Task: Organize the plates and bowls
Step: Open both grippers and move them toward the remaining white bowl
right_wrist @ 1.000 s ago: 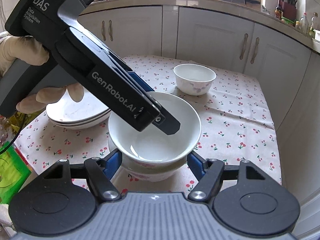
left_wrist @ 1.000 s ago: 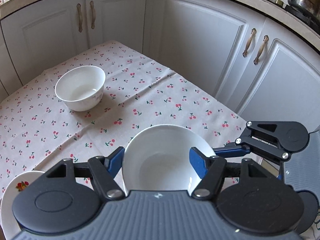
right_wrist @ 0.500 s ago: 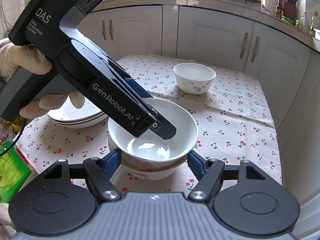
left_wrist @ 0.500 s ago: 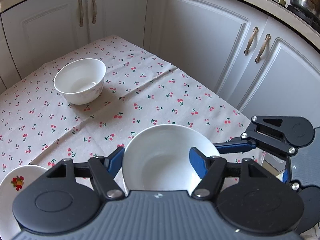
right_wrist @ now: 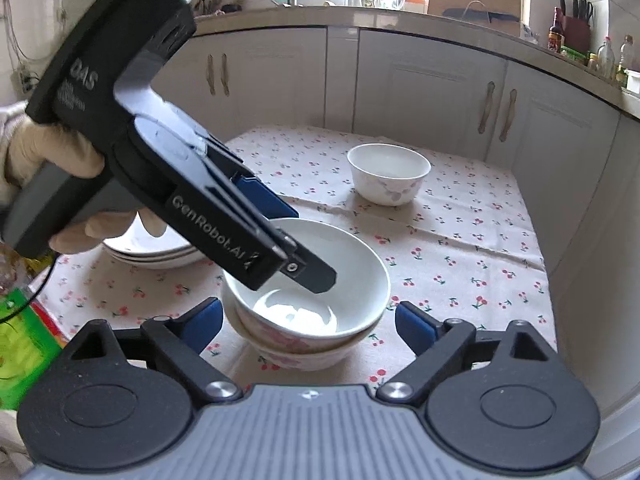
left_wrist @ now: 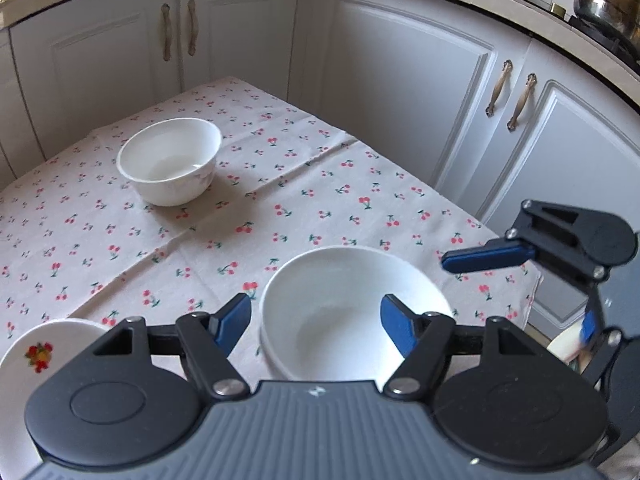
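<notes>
Lowered since earlier frame: white ceramic bowl [right_wrist: 308, 280], nested in floral bowl [right_wrist: 304, 350]; left gripper [left_wrist: 316, 320] spread, rim between fingers; right gripper [right_wrist: 308, 318] spread, empty; small white bowl [left_wrist: 170, 160] unstacked.

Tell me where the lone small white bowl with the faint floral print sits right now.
In the right wrist view the small white floral-print bowl stands alone on the cherry-print tablecloth at the far side, near the white cabinets, beyond and right of the two stacked white bowls.
</notes>
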The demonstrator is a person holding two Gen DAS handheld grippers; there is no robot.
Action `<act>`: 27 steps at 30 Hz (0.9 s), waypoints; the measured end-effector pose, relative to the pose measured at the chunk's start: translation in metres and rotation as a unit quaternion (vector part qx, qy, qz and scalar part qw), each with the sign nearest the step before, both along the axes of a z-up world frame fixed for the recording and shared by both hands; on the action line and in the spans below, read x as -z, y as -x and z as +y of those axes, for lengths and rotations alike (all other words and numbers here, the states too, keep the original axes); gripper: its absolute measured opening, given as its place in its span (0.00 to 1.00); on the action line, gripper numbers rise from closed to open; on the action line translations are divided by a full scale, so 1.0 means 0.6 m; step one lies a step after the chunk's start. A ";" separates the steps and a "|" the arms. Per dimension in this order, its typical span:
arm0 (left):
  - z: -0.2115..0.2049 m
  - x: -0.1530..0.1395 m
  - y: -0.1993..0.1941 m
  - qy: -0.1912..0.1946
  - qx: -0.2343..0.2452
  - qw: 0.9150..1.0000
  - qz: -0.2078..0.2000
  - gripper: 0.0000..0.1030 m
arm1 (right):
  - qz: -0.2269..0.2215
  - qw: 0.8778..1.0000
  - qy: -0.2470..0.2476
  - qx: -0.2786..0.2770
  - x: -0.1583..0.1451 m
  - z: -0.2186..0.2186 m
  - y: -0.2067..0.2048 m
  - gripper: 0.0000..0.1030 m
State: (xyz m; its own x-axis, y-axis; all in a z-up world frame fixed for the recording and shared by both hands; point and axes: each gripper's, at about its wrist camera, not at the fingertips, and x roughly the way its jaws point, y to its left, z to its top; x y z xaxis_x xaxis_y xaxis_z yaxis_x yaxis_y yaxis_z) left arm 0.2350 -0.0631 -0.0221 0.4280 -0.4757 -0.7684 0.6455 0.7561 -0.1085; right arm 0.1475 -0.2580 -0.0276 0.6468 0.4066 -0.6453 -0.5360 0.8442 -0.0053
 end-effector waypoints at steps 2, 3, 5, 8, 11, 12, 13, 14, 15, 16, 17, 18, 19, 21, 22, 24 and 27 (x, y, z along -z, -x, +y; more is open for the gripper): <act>0.016 0.003 0.005 0.005 -0.006 1.000 -0.002 0.69 | 0.001 1.000 -0.003 -0.005 0.000 -0.001 0.003 0.94; 0.024 0.005 0.007 0.008 -0.010 1.000 -0.003 0.69 | 0.001 1.000 -0.005 -0.006 0.000 -0.001 0.004 0.94; 0.041 0.010 0.008 0.015 -0.020 1.000 0.002 0.69 | 0.003 1.000 -0.007 -0.008 0.001 -0.001 0.006 0.95; 0.056 0.018 0.009 0.019 -0.030 0.999 0.009 0.69 | 0.006 1.000 -0.010 -0.009 0.001 0.001 0.006 0.96; 0.064 0.024 0.011 0.025 -0.032 0.999 0.013 0.69 | 0.010 1.000 -0.011 -0.009 0.001 0.003 0.005 0.97; 0.065 0.025 0.011 0.026 -0.033 0.999 0.014 0.69 | 0.011 1.000 -0.012 -0.010 0.000 0.004 0.005 0.97; 0.066 0.026 0.011 0.029 -0.032 0.999 0.016 0.69 | 0.013 1.000 -0.013 -0.009 -0.001 0.004 0.004 0.99; 0.067 0.024 0.012 0.031 -0.032 0.999 0.015 0.69 | 0.012 1.000 -0.014 -0.006 -0.002 0.003 0.003 0.99; 0.068 0.022 0.012 0.034 -0.032 0.999 0.012 0.69 | 0.012 1.000 -0.015 -0.004 -0.004 0.002 0.003 1.00; 0.069 0.018 0.013 0.036 -0.031 0.999 0.008 0.72 | 0.014 1.000 -0.018 -0.003 -0.006 0.001 0.000 1.00; 0.071 0.013 0.013 0.040 -0.031 0.999 0.003 0.77 | 0.017 1.000 -0.021 0.001 -0.010 -0.002 -0.004 1.00; 0.072 0.007 0.013 0.044 -0.032 0.999 -0.002 0.79 | 0.019 0.999 -0.025 0.005 -0.013 -0.004 -0.008 1.00; 0.074 0.000 0.012 0.047 -0.032 0.998 -0.009 0.83 | 0.021 0.999 -0.031 0.009 -0.018 -0.009 -0.013 1.00; 0.077 -0.014 0.008 0.053 -0.030 0.998 -0.023 0.85 | 0.021 0.999 -0.038 0.012 -0.025 -0.016 -0.025 1.00; 0.078 -0.021 0.004 0.054 -0.031 0.998 -0.029 0.89 | 0.019 0.999 -0.039 0.017 -0.030 -0.020 -0.033 1.00; 0.081 -0.032 -0.008 0.058 -0.035 0.997 -0.040 0.95 | 0.014 0.999 -0.038 0.020 -0.038 -0.024 -0.049 1.00; 0.083 -0.043 -0.034 0.046 -0.045 0.996 -0.062 0.95 | -0.003 0.999 -0.029 0.020 -0.050 -0.029 -0.073 1.00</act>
